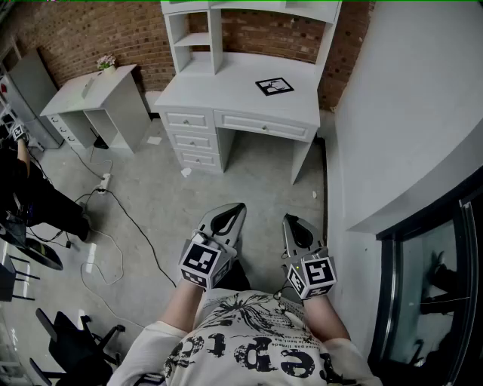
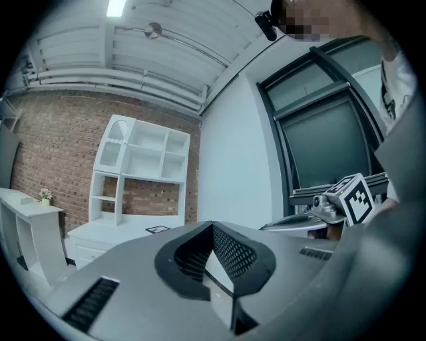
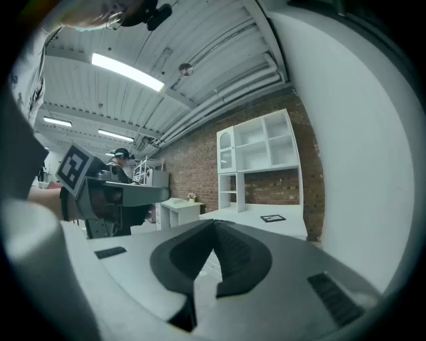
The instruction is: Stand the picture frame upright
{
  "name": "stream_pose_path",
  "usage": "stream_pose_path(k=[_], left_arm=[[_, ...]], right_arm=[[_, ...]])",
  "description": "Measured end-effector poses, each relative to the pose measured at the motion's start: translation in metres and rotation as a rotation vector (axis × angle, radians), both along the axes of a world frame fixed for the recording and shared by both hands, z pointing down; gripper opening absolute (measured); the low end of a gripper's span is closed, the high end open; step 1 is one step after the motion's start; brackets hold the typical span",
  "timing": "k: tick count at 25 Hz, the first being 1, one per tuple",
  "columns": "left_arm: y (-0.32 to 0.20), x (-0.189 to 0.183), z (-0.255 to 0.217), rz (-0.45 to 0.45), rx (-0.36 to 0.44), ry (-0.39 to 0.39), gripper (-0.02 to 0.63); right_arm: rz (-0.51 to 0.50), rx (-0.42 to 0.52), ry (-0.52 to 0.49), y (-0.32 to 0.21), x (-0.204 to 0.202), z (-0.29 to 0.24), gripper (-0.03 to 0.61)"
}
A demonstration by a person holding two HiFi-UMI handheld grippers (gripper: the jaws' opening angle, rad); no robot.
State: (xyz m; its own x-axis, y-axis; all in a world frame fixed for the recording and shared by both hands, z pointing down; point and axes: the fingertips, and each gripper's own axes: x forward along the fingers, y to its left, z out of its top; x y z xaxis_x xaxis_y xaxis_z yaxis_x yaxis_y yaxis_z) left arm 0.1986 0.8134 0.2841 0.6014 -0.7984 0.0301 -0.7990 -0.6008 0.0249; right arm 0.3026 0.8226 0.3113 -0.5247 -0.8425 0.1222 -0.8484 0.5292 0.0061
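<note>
A black picture frame point(image 1: 274, 86) lies flat on the top of the white desk point(image 1: 226, 98) against the brick wall, well ahead of me. It shows small in the left gripper view point(image 2: 158, 229) and the right gripper view point(image 3: 273, 218). My left gripper point(image 1: 235, 212) and right gripper point(image 1: 289, 223) are held side by side over the floor in front of my body, far short of the desk. Both are shut with nothing between the jaws.
A white hutch point(image 1: 249, 22) with shelves stands on the desk. A smaller white table point(image 1: 98, 94) stands to the left. Cables and a power strip point(image 1: 103, 183) lie on the floor. A white wall point(image 1: 407, 113) and dark window frame point(image 1: 438, 286) run along the right. A person point(image 1: 23, 188) stands at far left.
</note>
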Motion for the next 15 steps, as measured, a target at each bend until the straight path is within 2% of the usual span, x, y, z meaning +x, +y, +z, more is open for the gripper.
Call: stream_pose_path(k=[9,15], left_arm=[[-0.007,0.004,0.009,0.003,-0.023,-0.008,0.014],[-0.019,-0.004,0.004,-0.045,0.016,0.026,0.014]], right_arm=[[0.018,-0.015,0.008,-0.005,0.007,0.007,0.003],[0.080,-0.090,-0.068,-0.018,0.014,0.022,0.005]])
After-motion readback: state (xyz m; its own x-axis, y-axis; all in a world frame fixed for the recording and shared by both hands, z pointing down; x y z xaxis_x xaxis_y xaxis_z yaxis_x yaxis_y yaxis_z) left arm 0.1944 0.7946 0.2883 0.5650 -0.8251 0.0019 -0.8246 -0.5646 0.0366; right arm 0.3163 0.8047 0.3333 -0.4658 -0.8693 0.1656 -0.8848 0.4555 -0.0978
